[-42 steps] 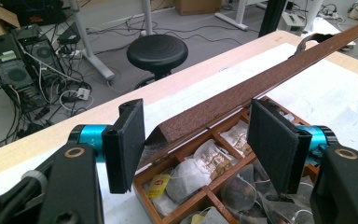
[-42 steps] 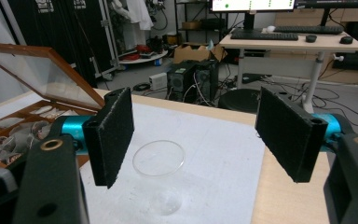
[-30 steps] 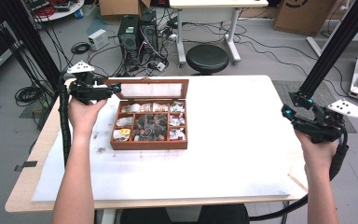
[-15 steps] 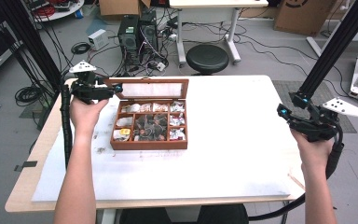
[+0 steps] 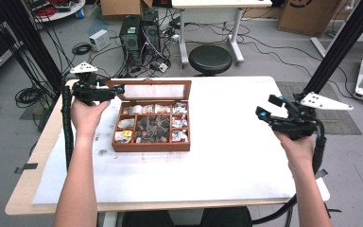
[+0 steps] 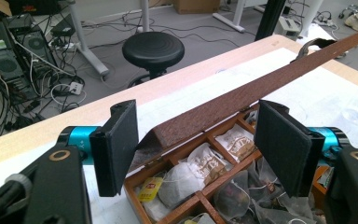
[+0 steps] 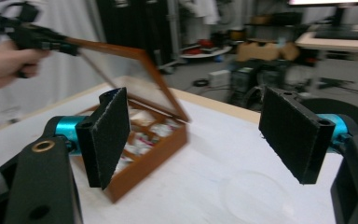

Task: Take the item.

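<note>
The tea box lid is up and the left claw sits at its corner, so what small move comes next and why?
Probably ease the left claw back off the lid. Its jaws have just been opening and stand clear of the lid's corner between them, and the wooden tea box stands open. The right claw, open, is off to the side.

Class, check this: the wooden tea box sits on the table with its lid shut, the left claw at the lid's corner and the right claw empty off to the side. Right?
Not quite. The lid of the wooden tea box stands raised open, as the high view shows. The rest holds: the left claw is at its corner, and the right claw is empty, off to the side.
</note>
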The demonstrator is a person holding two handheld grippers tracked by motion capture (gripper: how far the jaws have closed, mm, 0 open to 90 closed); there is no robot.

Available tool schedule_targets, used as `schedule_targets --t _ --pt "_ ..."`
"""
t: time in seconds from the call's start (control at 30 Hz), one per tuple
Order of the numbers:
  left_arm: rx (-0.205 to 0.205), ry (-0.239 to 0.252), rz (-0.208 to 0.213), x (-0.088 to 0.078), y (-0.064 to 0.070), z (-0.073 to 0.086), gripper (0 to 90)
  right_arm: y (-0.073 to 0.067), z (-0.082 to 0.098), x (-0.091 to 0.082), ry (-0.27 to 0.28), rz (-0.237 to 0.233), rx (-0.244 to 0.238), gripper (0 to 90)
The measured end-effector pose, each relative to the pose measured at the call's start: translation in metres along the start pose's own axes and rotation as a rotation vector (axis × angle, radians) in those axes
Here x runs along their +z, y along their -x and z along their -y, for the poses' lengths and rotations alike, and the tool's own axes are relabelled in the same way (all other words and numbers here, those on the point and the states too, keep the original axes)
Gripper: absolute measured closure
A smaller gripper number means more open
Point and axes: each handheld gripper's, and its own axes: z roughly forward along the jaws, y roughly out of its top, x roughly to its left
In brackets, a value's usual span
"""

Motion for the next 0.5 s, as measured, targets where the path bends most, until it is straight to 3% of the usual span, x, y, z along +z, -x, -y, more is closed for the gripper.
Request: schedule_targets --t 0.03,0.1,0.13,0.2,0.43,0.5 --pt "0.001 0.0 0.001 0.0 0.0 0.0 30.4 -0.007 -0.004 0.014 -0.012 -0.049 -0.015 24.6" --pt "0.001 0.001 0.003 0.0 0.0 0.0 30.4 -0.011 -0.006 0.021 -0.021 -0.064 -0.024 24.3" --pt "-0.001 0.004 0.006 0.001 -0.001 0.0 30.3 -0.021 -0.01 0.039 -0.049 -0.091 -0.053 24.2" --pt "-0.008 0.007 0.009 0.001 -0.002 0.0 30.2 -0.025 -0.01 0.044 -0.059 -0.097 -0.064 24.2" --pt "-0.018 0.016 0.018 0.004 -0.004 0.001 29.6 -0.055 -0.008 0.101 -0.129 -0.164 -0.106 25.9" --pt "-0.019 0.022 0.02 0.005 -0.004 0.002 29.6 -0.058 -0.008 0.104 -0.133 -0.164 -0.115 26.1"
